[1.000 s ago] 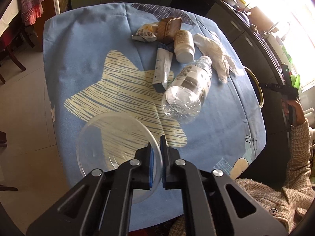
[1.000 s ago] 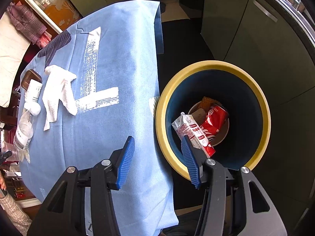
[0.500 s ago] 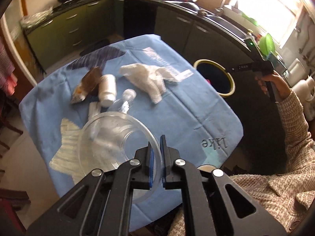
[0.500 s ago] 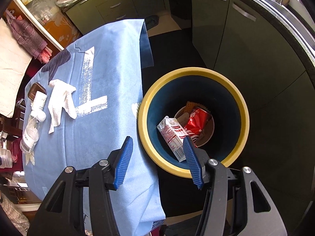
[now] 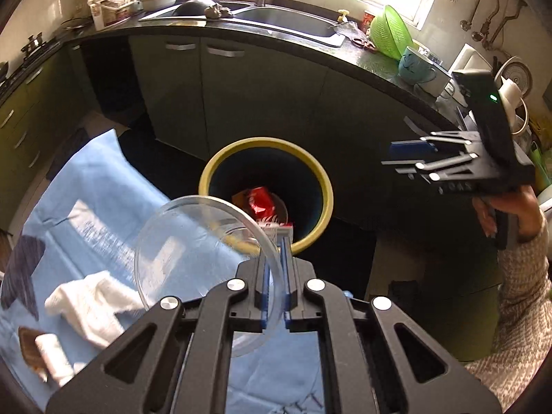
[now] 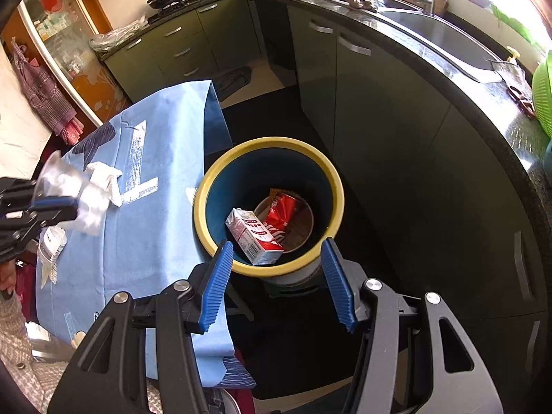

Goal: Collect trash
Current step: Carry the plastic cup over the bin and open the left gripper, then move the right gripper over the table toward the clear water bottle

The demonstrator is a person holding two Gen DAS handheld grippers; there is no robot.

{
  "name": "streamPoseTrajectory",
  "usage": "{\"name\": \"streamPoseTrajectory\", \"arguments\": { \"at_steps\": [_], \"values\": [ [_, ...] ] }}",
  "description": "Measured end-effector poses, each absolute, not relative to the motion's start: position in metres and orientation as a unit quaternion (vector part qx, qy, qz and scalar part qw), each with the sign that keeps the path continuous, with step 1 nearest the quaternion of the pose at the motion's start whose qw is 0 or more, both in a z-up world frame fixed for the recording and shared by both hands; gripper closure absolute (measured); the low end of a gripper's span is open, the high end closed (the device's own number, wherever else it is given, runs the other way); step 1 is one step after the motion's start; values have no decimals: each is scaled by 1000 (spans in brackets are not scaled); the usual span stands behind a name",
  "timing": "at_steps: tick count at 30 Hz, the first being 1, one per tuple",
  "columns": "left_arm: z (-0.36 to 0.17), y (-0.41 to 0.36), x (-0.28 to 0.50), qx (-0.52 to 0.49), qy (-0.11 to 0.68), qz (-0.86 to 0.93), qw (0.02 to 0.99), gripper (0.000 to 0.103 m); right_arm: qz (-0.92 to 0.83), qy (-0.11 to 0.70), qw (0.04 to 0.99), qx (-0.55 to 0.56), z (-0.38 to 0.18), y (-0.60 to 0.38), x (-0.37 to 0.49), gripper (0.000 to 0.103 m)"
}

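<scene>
- My left gripper (image 5: 275, 269) is clamped tight on the rim of a clear plastic bowl (image 5: 193, 252), held tilted in the air above the blue-clothed tabletop (image 6: 155, 158).
- On the tabletop's left part lie a white cloth (image 5: 86, 307) and a small white bottle (image 5: 51, 355).
- Right of the tabletop, on the floor, stands the yellow-rimmed bin (image 6: 269, 207), holding a milk carton (image 6: 252, 234) and a red can (image 6: 283, 217).
- My right gripper (image 6: 276, 283) hangs over the bin's near rim, jaws about half open, nothing between them.
</scene>
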State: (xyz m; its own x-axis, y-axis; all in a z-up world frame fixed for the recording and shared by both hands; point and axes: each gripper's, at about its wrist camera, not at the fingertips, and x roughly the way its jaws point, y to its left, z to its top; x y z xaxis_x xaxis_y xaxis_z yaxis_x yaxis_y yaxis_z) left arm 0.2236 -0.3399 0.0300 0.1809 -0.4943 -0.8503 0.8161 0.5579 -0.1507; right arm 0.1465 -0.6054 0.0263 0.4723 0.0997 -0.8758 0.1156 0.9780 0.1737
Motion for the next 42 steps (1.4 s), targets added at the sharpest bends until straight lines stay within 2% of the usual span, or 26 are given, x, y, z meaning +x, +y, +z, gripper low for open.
{"name": "streamPoseTrajectory", "arguments": {
  "at_steps": [6, 11, 12, 13, 14, 15, 16, 21, 27, 30, 42],
  "values": [
    [-24, -429, 261, 179, 486, -435, 737, 97, -15, 519, 846, 123, 14, -633, 129, 50],
    [-61, -465, 282, 180, 503, -418, 734, 97, -27, 523, 841, 134, 6, -652, 119, 50],
    [-66, -471, 287, 180, 505, -415, 735, 91, -31, 524, 840, 137, 4, -655, 117, 50],
    [-70, -473, 290, 181, 506, -409, 738, 70, -33, 525, 839, 139, 3, -658, 116, 50],
    [-73, -476, 293, 182, 507, -401, 741, 56, -34, 527, 837, 141, 1, -660, 116, 50],
    [-75, -478, 296, 184, 505, -394, 746, 35, -35, 529, 836, 143, 0, -662, 115, 50],
    [-75, -478, 297, 184, 503, -391, 749, 32, -35, 530, 835, 143, -1, -663, 116, 50],
    [-49, -448, 286, 146, 498, -399, 756, 32, -27, 534, 833, 139, -3, -656, 121, 50],
    [18, -353, 240, 83, 449, -373, 808, 31, -2, 540, 834, 112, -2, -619, 138, 50],
    [38, -292, 214, 63, 431, -339, 834, 25, 19, 544, 834, 92, 0, -590, 150, 49],
    [45, -49, 168, -24, 393, -147, 907, 23, 185, 566, 804, -1, -4, -383, 221, 49]
  ]
}}
